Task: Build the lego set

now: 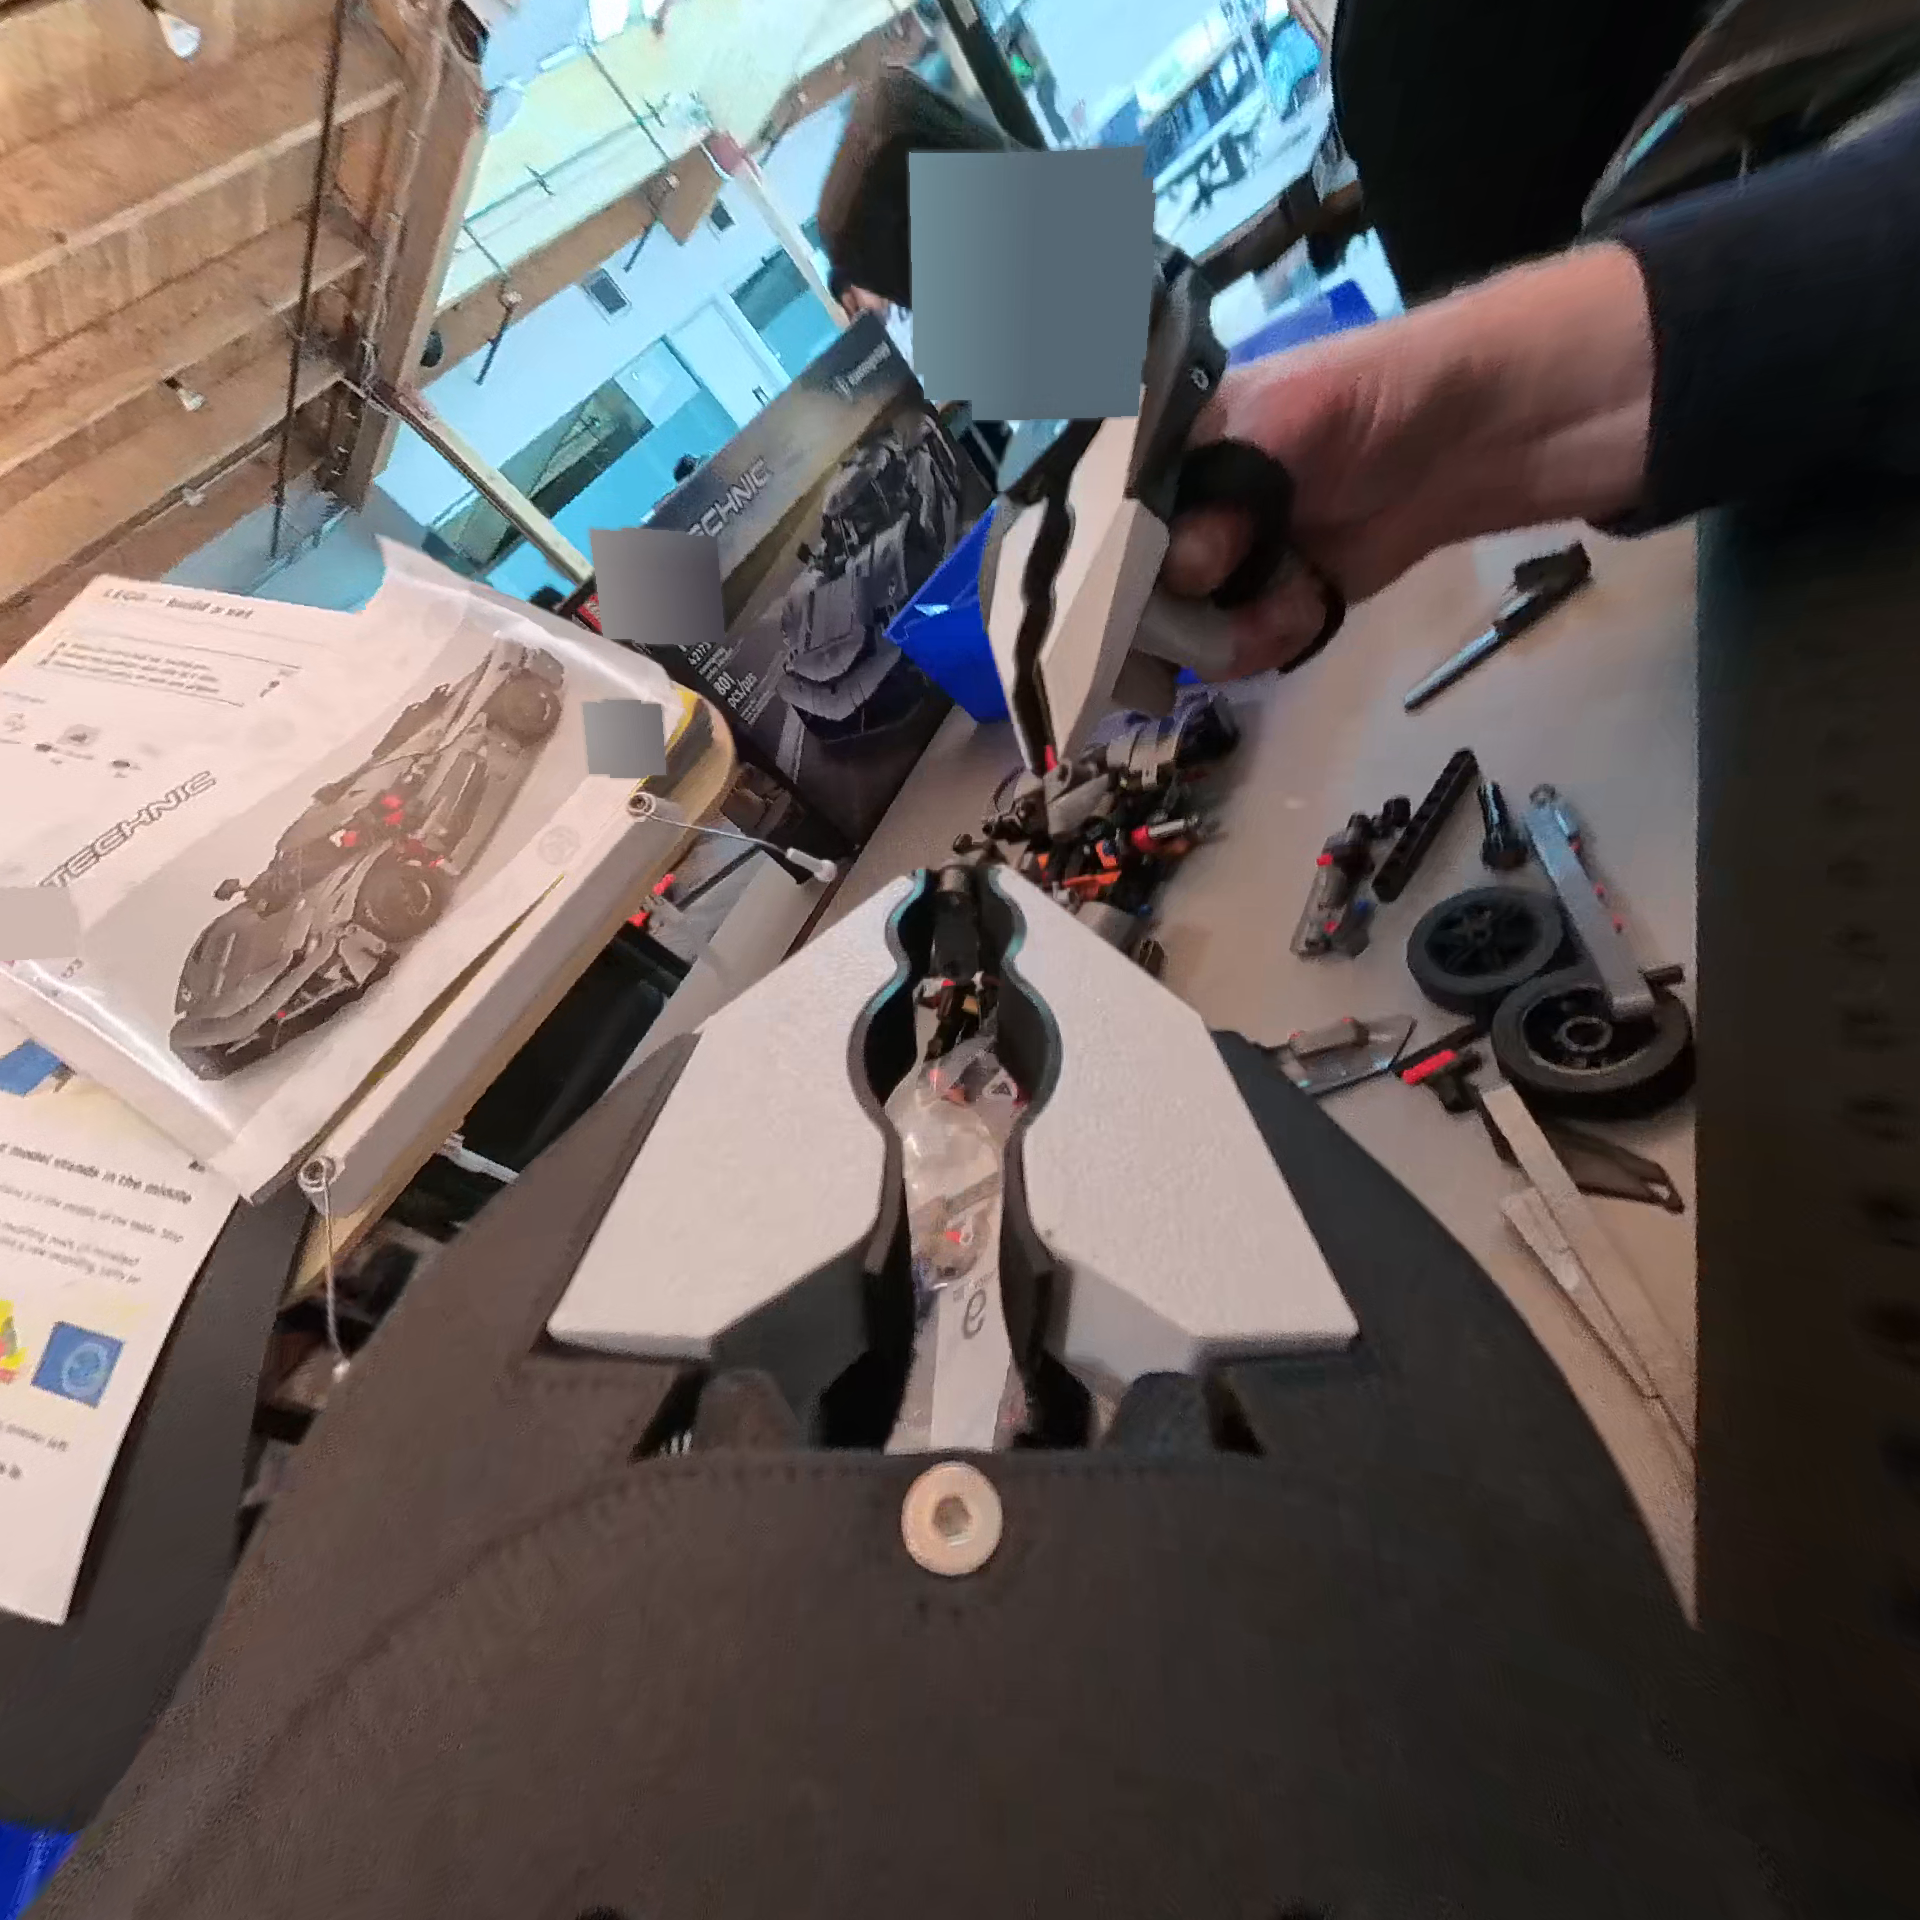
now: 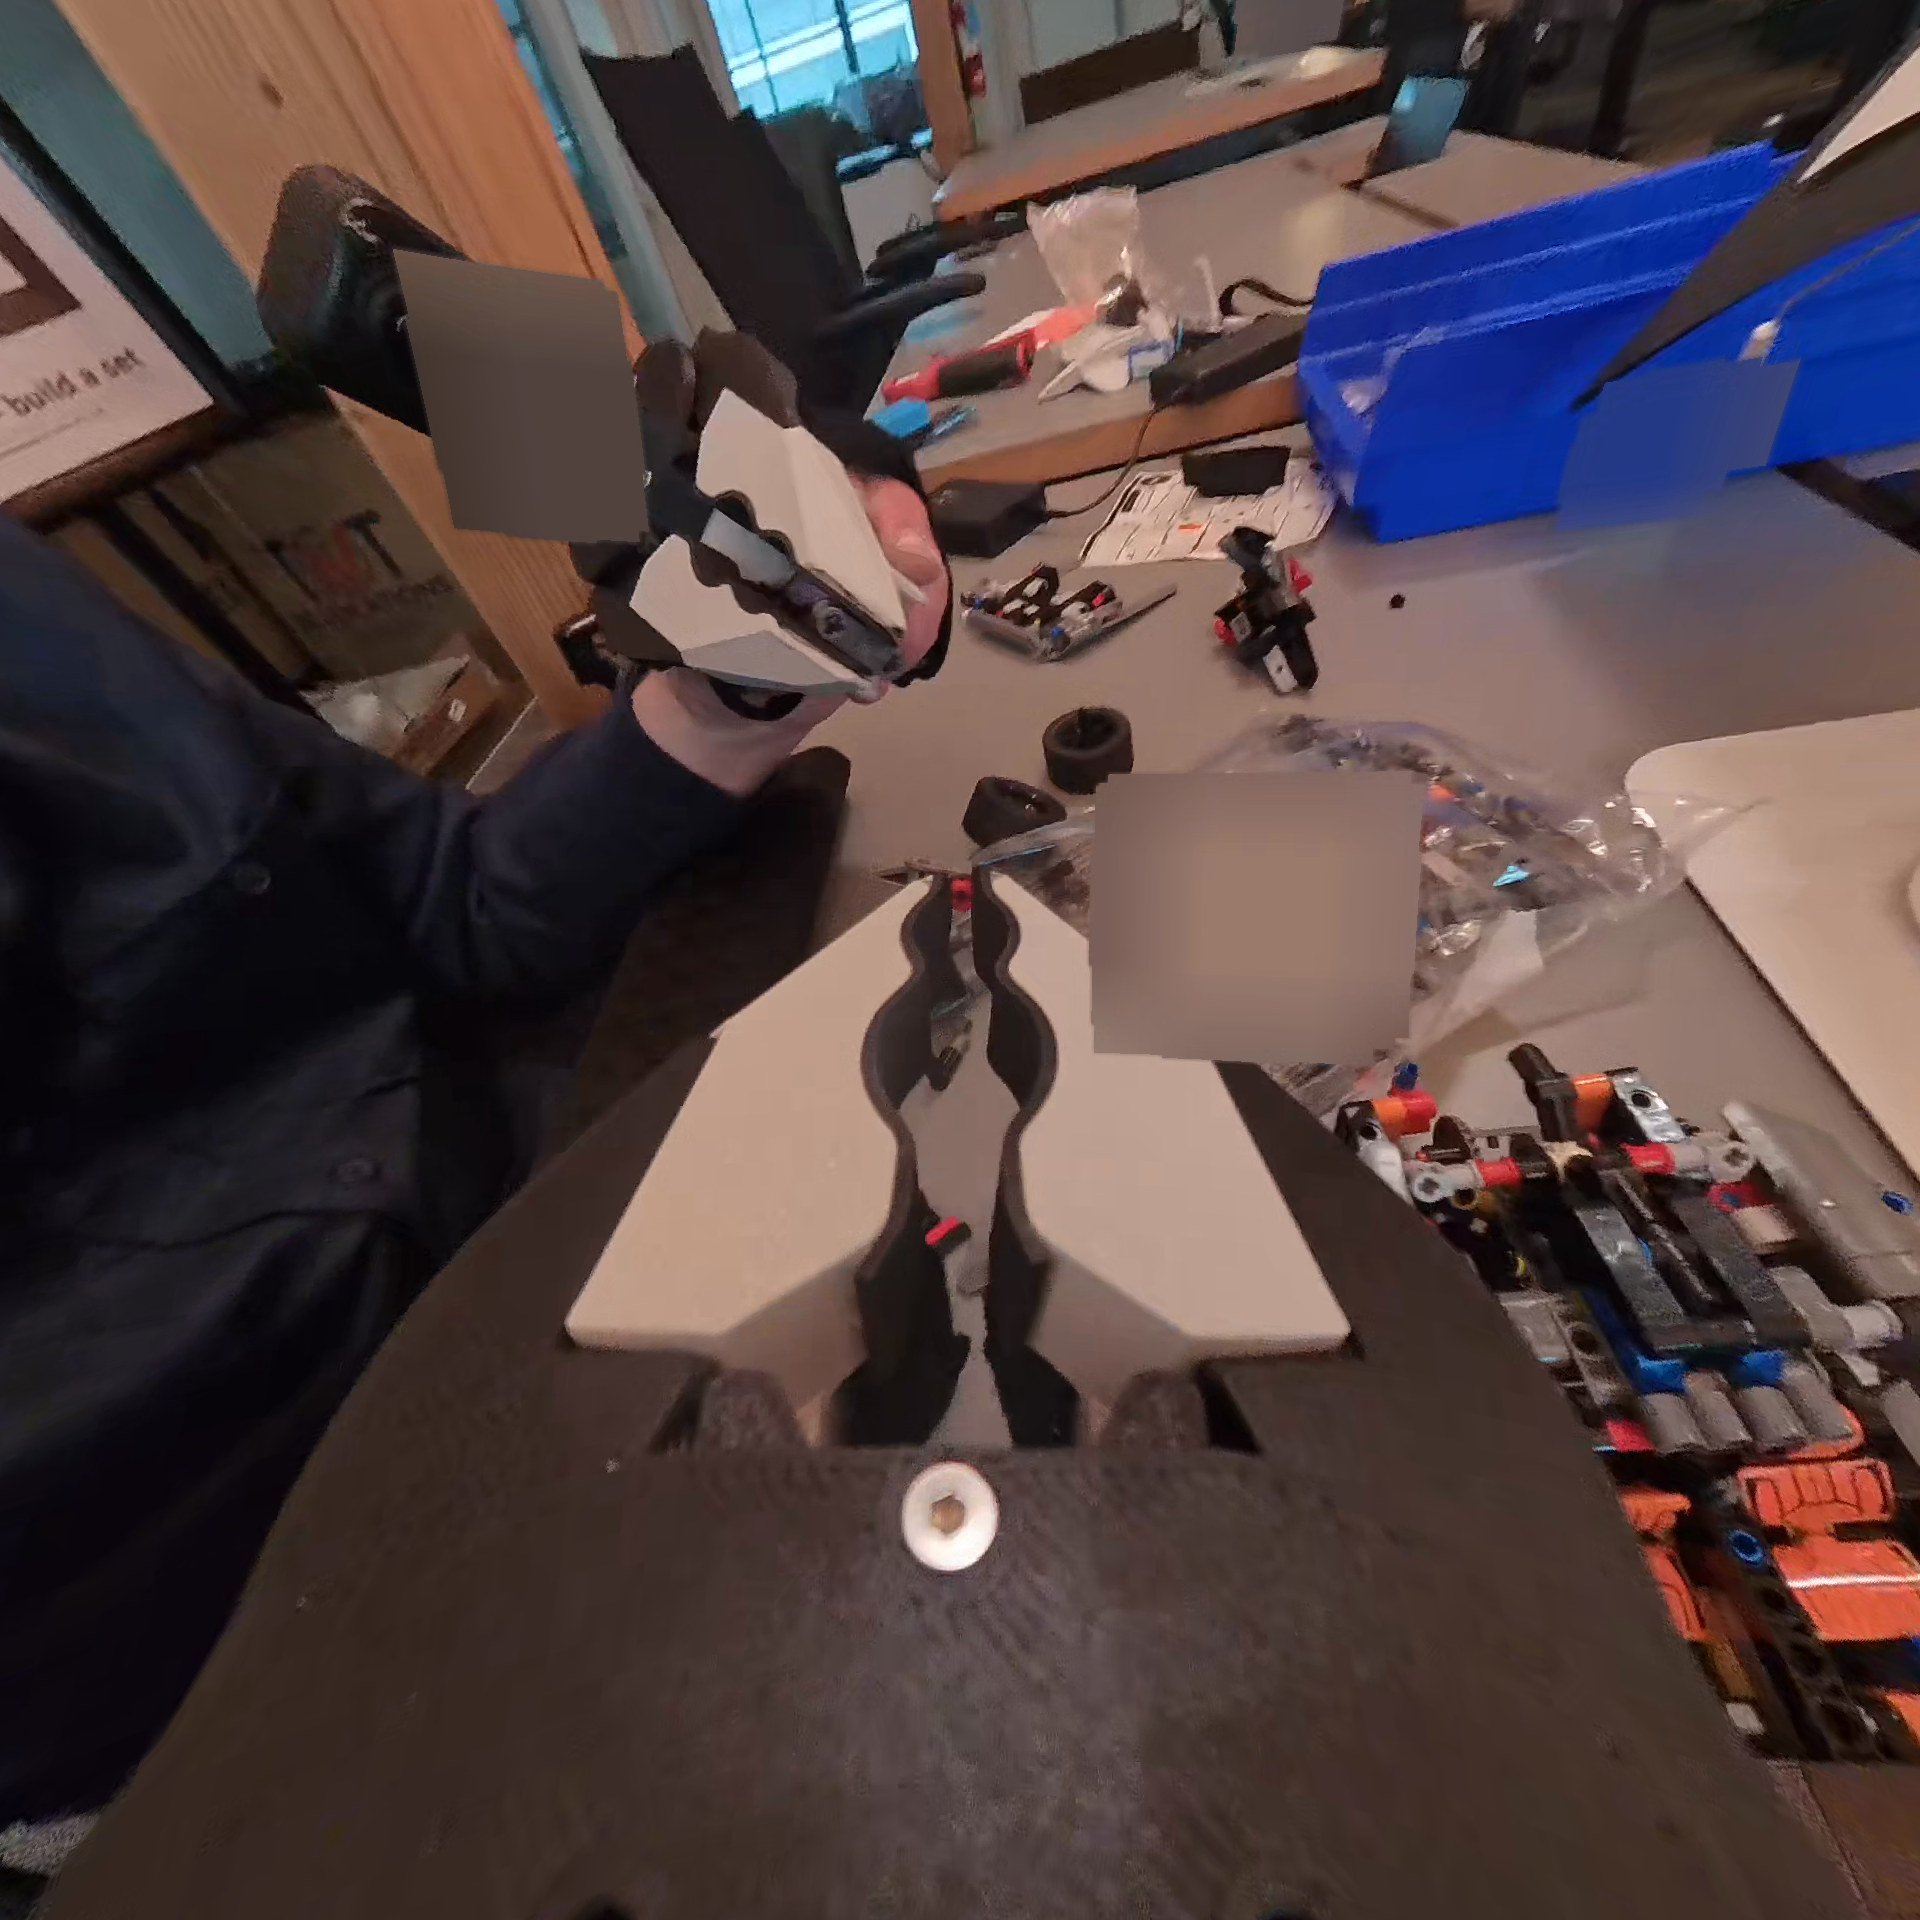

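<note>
My left gripper (image 1: pixel 951 894), nearly closed, pinches a small black part. My right gripper (image 1: pixel 1044 764), tips together, touches the chassis (image 1: pixel 1101 821) at twelve o'clock. Next, I judge: align and press the part in.

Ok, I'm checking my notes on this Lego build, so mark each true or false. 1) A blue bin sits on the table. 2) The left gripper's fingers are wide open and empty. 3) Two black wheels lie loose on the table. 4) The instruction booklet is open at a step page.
1) True: the blue bin stands on the table, at its far side.
2) False: the left gripper has its fingers closed on a dark piece.
3) True: the two black wheels lie side by side among loose parts, off the model.
4) False: the instruction booklet shows its cover, with a picture of the car.
</note>
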`<action>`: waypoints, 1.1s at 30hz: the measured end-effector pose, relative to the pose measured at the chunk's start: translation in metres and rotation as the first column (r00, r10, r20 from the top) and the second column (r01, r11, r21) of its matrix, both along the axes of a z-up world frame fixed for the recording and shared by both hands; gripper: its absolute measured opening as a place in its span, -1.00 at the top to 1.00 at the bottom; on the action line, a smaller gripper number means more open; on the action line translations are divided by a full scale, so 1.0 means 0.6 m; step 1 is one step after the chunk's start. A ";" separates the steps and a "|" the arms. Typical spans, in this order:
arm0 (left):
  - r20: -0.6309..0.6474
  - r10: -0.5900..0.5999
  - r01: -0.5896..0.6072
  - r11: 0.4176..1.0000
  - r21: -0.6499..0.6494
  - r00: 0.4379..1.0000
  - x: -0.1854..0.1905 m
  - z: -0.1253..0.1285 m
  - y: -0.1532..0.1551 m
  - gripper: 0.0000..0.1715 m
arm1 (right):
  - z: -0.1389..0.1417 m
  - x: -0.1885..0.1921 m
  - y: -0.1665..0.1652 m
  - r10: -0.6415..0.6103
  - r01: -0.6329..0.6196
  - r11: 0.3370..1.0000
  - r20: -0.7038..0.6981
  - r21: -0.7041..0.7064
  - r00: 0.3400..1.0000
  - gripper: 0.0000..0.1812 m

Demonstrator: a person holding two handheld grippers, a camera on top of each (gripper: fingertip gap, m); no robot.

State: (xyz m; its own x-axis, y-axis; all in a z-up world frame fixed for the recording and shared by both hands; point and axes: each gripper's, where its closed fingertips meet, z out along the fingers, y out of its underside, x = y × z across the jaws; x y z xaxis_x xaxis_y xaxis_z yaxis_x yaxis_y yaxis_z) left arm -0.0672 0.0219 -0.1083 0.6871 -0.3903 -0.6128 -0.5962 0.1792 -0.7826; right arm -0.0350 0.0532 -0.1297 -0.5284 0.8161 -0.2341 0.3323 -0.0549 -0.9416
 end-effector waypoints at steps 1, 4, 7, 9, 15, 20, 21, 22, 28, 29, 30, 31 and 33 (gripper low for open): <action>-0.027 0.011 -0.011 1.000 -0.001 1.000 0.002 -0.005 0.003 0.94 | -0.003 -0.001 -0.002 0.000 -0.001 1.000 0.004 0.017 1.000 0.98; -0.051 0.000 -0.001 1.000 -0.014 0.999 0.009 -0.014 0.006 0.94 | -0.026 -0.005 0.000 -0.008 0.004 0.997 0.054 0.072 0.999 0.98; -0.118 0.013 -0.024 0.996 -0.091 0.993 0.008 -0.045 0.016 0.94 | -0.034 -0.004 0.007 -0.012 0.008 0.998 0.069 0.062 0.998 0.98; -0.215 0.063 -0.099 0.982 -0.161 0.975 -0.004 -0.079 0.028 0.93 | -0.030 -0.003 0.012 -0.025 0.021 0.998 0.062 0.056 0.998 0.98; -0.471 0.310 -0.459 0.855 -0.242 0.826 -0.094 -0.160 0.075 0.30 | -0.026 -0.001 0.013 -0.025 0.023 0.999 0.051 0.044 0.998 0.98; -0.374 0.397 -0.476 0.867 -0.148 0.838 -0.105 -0.112 0.074 0.39 | -0.011 0.002 0.014 -0.026 0.026 0.999 0.013 0.030 1.000 0.98; -0.325 0.394 -0.451 0.884 -0.122 0.860 -0.097 -0.095 0.072 0.44 | -0.008 0.002 0.016 -0.032 0.031 0.999 0.006 0.023 0.999 0.98; -0.266 0.375 -0.417 0.900 -0.123 0.888 -0.087 -0.082 0.069 0.47 | -0.007 0.002 0.018 -0.035 0.035 0.999 0.002 0.017 0.999 0.98; -0.087 0.236 -0.244 0.964 -0.101 0.968 -0.039 -0.045 0.056 0.52 | 0.008 0.001 0.012 -0.016 0.014 0.999 -0.040 -0.049 0.999 0.98; -0.084 0.207 -0.215 0.972 -0.100 0.975 -0.024 -0.045 0.056 0.51 | 0.010 0.000 0.009 -0.011 0.008 0.998 -0.049 -0.062 0.999 0.98; -0.098 0.189 -0.196 0.977 -0.077 0.977 -0.009 -0.041 0.057 0.51 | 0.011 -0.002 0.008 -0.010 0.007 0.998 -0.053 -0.061 0.999 0.98; -0.122 0.176 -0.182 0.982 -0.046 0.977 0.006 -0.036 0.056 0.54 | 0.009 -0.003 0.007 -0.012 0.009 0.998 -0.053 -0.054 0.999 0.98; -0.149 0.150 -0.153 0.988 -0.007 0.977 0.033 -0.029 0.057 0.58 | 0.011 -0.004 0.003 -0.004 0.000 0.998 -0.059 -0.060 0.998 0.98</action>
